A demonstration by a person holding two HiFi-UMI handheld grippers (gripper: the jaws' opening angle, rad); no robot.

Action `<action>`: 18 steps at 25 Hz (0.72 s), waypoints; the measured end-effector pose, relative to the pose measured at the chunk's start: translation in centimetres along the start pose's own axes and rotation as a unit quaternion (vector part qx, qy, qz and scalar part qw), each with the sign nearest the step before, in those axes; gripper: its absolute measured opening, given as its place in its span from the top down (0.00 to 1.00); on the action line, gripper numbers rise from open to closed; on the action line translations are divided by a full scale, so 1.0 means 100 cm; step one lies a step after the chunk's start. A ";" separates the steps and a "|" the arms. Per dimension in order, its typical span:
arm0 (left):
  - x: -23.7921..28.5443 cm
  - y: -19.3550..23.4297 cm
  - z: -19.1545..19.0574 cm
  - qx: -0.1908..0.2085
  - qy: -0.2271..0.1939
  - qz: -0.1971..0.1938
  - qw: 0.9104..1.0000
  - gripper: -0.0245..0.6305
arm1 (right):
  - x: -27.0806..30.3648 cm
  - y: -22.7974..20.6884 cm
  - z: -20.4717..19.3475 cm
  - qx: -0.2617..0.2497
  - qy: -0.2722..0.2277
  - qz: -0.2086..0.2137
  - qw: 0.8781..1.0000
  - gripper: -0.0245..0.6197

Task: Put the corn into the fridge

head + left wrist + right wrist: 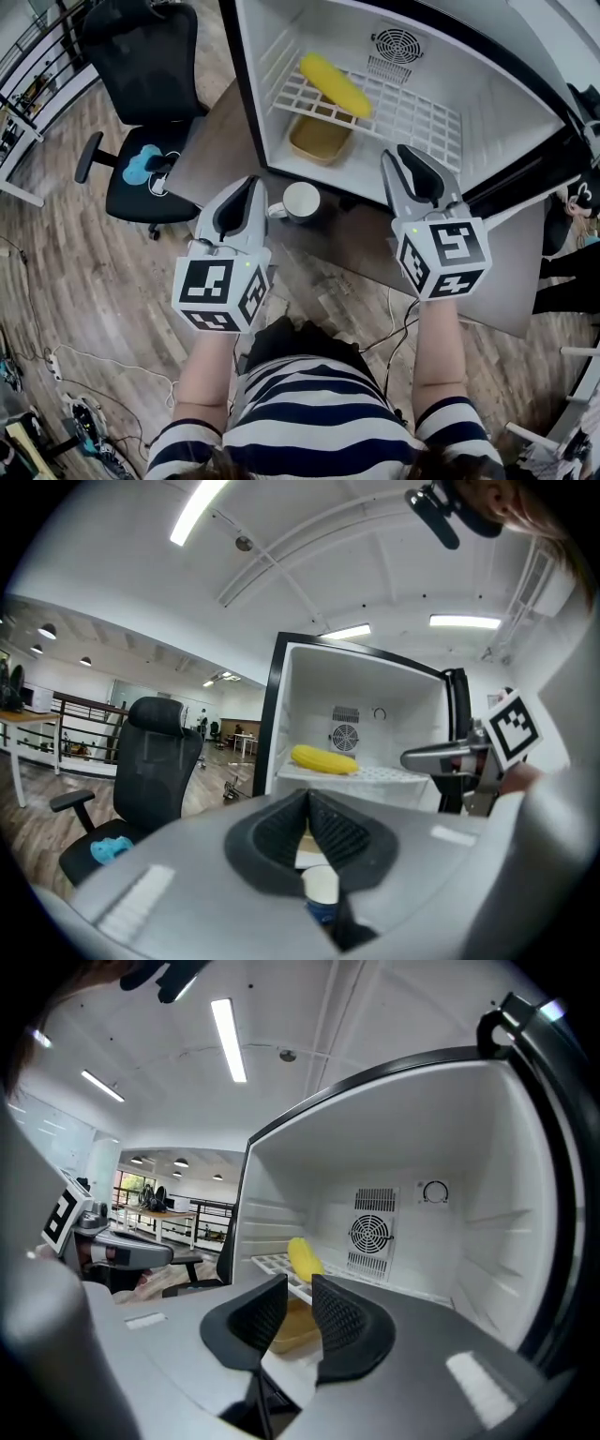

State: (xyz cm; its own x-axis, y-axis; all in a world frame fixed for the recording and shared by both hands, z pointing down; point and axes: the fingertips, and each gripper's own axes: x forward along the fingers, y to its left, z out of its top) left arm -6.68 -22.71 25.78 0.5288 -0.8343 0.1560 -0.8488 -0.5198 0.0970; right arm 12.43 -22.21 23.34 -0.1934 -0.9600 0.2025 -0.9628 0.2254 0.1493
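The corn [335,84] lies on the wire shelf [412,117] inside the fridge [487,103], ahead of both tongs and clear of them. It looks firm, light and rounded and would likely roll, so I'd pinch it across its middle. The right tongs [405,157] stand empty and slightly apart; the left tongs [246,187] are closed on nothing.

The fridge [497,108] stands open on the table [214,142]. The corn [335,84] lies at the left of its wire shelf [417,120], above a tan tray [319,141]. A mug [301,202] sits just beside the left gripper [249,182]. The right gripper [401,153] points into the fridge, jaws seemingly close together. A chair [141,56] stands at the left.
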 end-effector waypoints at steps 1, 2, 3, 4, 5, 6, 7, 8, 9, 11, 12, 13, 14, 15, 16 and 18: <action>-0.002 -0.003 0.001 0.000 -0.001 -0.001 1.000 0.96 | -0.005 0.000 -0.002 0.004 -0.002 -0.001 1.000 0.84; -0.004 -0.005 0.001 -0.001 -0.001 -0.002 1.000 0.96 | -0.010 0.000 -0.003 0.007 -0.003 -0.002 1.000 0.86; -0.005 -0.008 0.001 -0.002 -0.001 -0.004 1.000 0.96 | -0.014 0.000 -0.005 0.010 -0.004 -0.004 1.000 0.87; -0.007 -0.011 0.001 -0.005 0.000 -0.006 1.000 0.96 | -0.019 0.000 -0.008 0.012 -0.004 -0.006 1.000 0.89; -0.009 -0.013 0.000 -0.006 0.001 -0.007 1.000 0.96 | -0.023 -0.001 -0.010 0.016 -0.003 -0.009 1.000 0.90; -0.010 -0.015 -0.002 -0.007 0.002 -0.007 1.000 0.96 | -0.027 -0.003 -0.013 0.020 -0.003 -0.012 1.000 0.92; -0.012 -0.016 -0.004 -0.007 0.004 -0.006 1.000 0.96 | -0.031 -0.004 -0.015 0.024 -0.004 -0.015 1.000 0.94; -0.013 -0.017 -0.006 -0.007 0.005 -0.005 1.000 0.96 | -0.035 -0.006 -0.017 0.030 -0.006 -0.019 0.999 0.96; -0.015 -0.018 -0.008 -0.008 0.007 -0.004 1.000 0.96 | -0.039 -0.008 -0.020 0.037 -0.007 -0.021 0.999 0.97; -0.019 -0.020 -0.012 -0.010 0.009 -0.001 1.000 0.96 | -0.046 -0.009 -0.026 0.046 -0.006 -0.022 0.999 0.97; -0.020 -0.021 -0.014 -0.011 0.010 0.000 1.000 0.96 | -0.049 -0.009 -0.030 0.049 -0.005 -0.022 0.999 0.97; -0.022 -0.022 -0.015 -0.012 0.011 0.002 1.000 0.96 | -0.052 -0.009 -0.033 0.052 -0.003 -0.023 0.998 0.97; -0.024 -0.021 -0.017 -0.012 0.012 0.004 1.000 0.96 | -0.054 -0.008 -0.036 0.054 -0.002 -0.023 0.998 0.97; -0.026 -0.021 -0.018 -0.012 0.013 0.006 1.000 0.96 | -0.056 -0.008 -0.039 0.057 -0.001 -0.024 0.998 0.97; -0.027 -0.020 -0.019 -0.011 0.014 0.009 1.000 0.96 | -0.058 -0.007 -0.043 0.059 -0.001 -0.024 0.998 0.97; -0.031 -0.018 -0.022 -0.010 0.017 0.014 1.000 0.96 | -0.061 -0.007 -0.049 0.063 0.001 -0.025 0.998 0.97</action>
State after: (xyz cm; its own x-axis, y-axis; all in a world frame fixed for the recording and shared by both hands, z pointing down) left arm -6.74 -18.79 27.28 0.5040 -0.8421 0.1921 -0.8637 -0.4913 0.1122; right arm 15.18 -15.67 26.76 -0.1433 -0.9692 0.2004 -0.9874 0.1537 0.0374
